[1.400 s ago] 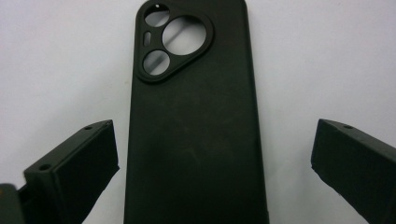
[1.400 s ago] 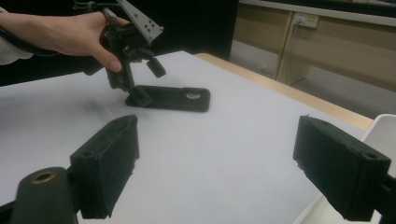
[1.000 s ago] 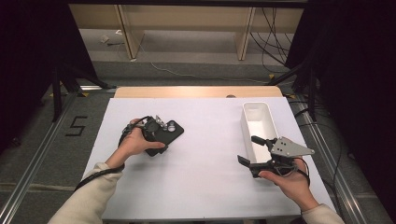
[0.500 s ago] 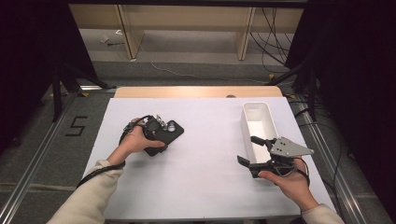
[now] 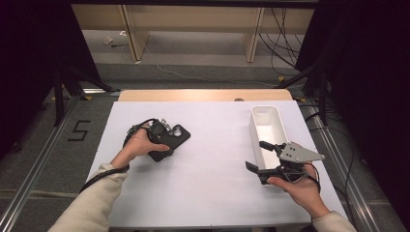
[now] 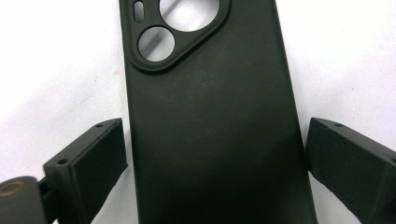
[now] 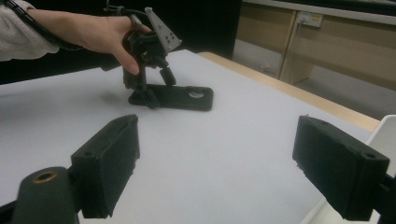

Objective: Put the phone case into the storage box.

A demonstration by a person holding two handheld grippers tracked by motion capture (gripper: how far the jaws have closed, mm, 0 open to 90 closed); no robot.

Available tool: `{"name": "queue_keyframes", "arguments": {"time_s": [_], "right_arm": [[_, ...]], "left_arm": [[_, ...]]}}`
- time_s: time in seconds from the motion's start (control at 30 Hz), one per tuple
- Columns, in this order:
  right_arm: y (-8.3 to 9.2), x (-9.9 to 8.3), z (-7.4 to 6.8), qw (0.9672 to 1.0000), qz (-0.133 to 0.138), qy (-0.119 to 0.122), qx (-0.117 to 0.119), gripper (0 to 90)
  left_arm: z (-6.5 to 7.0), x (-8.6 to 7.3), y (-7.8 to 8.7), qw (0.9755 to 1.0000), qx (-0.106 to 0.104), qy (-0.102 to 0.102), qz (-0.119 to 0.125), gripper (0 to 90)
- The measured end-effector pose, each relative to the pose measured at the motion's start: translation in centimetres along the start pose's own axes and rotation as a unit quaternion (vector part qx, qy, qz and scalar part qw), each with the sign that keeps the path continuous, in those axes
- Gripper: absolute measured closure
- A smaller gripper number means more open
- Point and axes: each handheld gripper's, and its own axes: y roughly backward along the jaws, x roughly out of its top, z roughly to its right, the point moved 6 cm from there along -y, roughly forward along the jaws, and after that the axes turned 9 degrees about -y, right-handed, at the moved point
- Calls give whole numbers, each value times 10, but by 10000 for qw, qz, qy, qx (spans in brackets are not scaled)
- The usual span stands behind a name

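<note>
A black phone case lies flat on the white table, its back and camera cut-outs up. My left gripper points down over its near end. In the left gripper view the case runs up between the two jaws of the left gripper, with a thin gap on each side, so it is open. My right gripper hovers at the table's right with open jaws and nothing between them. In the right gripper view, beyond my right gripper, I see the left gripper standing over the case.
A long white bin stands at the right, just beyond my right gripper; its corner is in the right gripper view. A wooden strip edges the table's far side. Cables trail from both grippers.
</note>
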Motion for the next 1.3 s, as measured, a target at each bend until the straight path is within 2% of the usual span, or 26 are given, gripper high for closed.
{"name": "queue_keyframes", "arguments": {"time_s": [0.47, 0.97, 1.3], "right_arm": [[0, 0, 0, 10000, -22, 12, -7, 160], [0, 1, 0, 10000, 12, -16, -3, 160], [0, 0, 1, 10000, 0, -21, -20, 160]], "left_arm": [[0, -1, 0, 9997, -156, 157, 40, 99], [2, -1, 2, 9995, -115, 302, 39, 133], [3, -2, 4, 9995, -30, 282, 101, 147]]}}
